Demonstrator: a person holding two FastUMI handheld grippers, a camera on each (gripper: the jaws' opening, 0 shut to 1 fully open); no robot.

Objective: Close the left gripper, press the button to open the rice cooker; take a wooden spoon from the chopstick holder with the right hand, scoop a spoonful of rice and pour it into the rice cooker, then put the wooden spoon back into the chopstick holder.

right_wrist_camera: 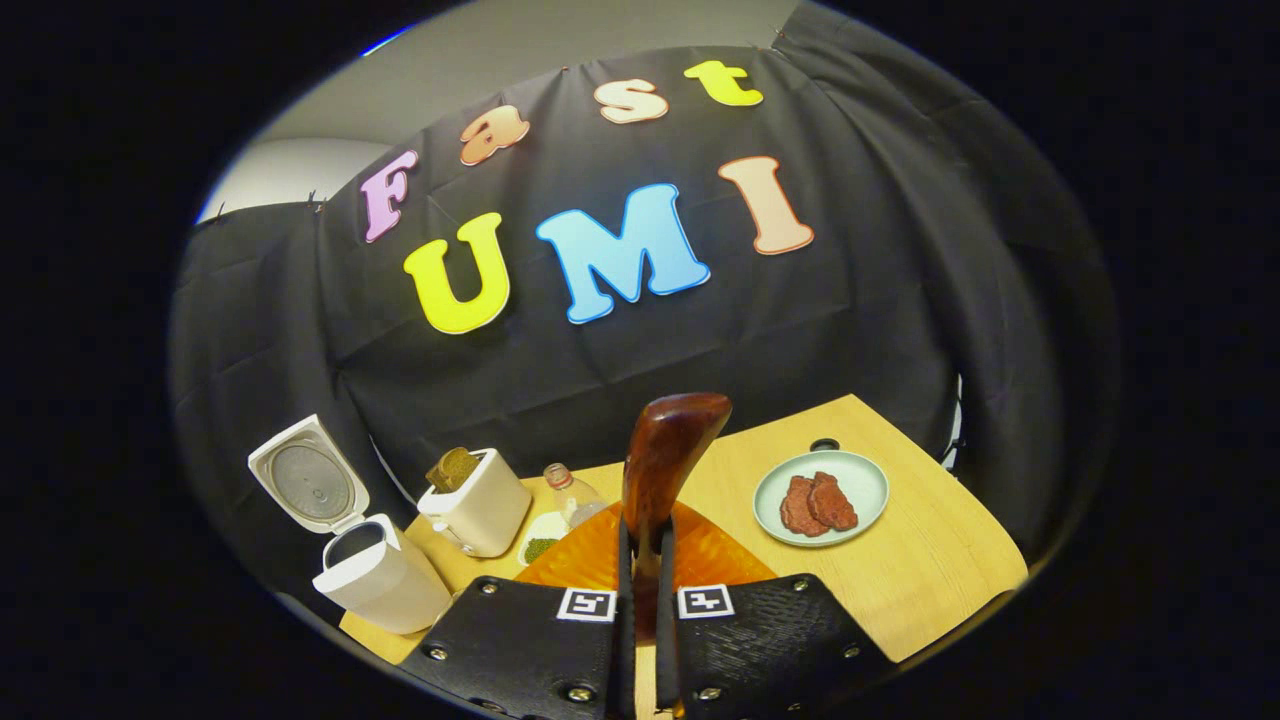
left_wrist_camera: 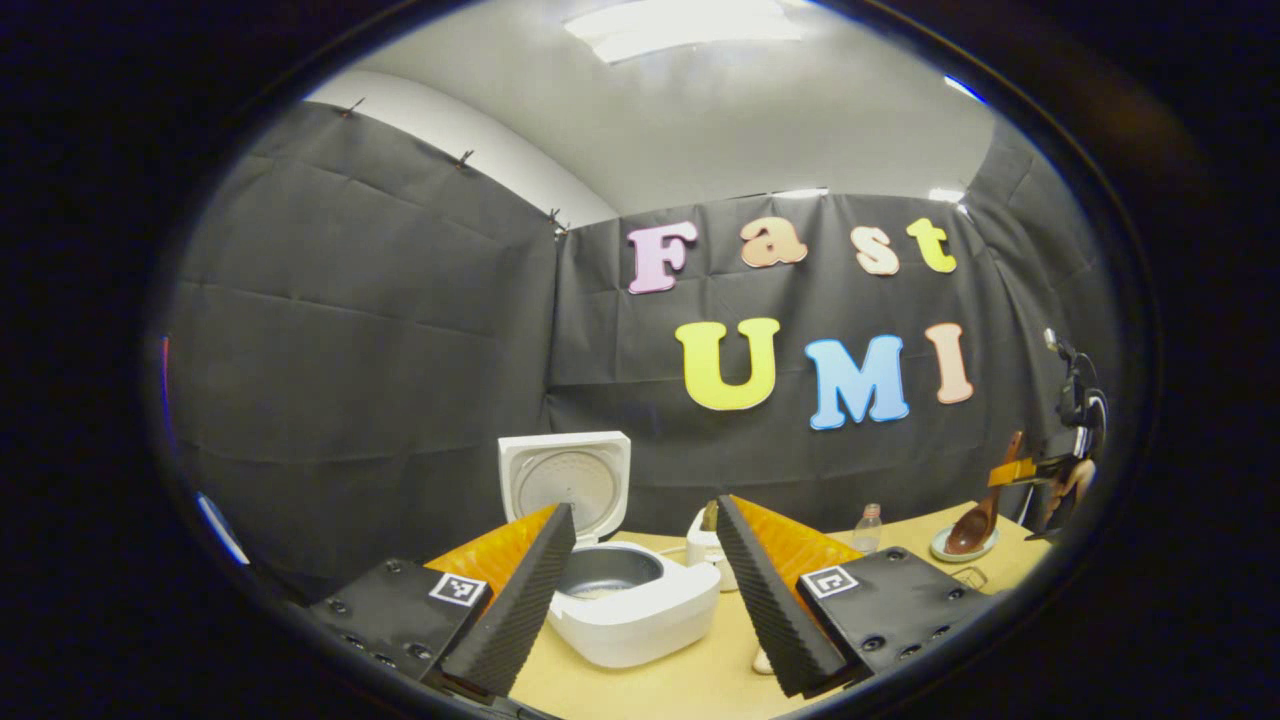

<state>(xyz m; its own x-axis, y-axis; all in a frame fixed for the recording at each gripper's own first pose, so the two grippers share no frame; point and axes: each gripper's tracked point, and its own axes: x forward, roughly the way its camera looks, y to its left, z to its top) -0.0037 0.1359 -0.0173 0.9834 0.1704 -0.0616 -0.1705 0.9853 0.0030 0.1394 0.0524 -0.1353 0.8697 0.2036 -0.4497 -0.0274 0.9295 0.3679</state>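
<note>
Left gripper [left_wrist_camera: 645, 590], in the left gripper view: two wedge-shaped fingers [left_wrist_camera: 520, 600] with ribbed inner faces, each seated on a flat dark mounting plate [left_wrist_camera: 400, 610] bearing round screw heads and a square black-and-white fiducial marker [left_wrist_camera: 457, 588]. Right gripper [right_wrist_camera: 644, 560], in the right gripper view: matching textured plates [right_wrist_camera: 770, 640] at 6 o'clock, silver screws, and paired markers [right_wrist_camera: 586, 604].
</note>
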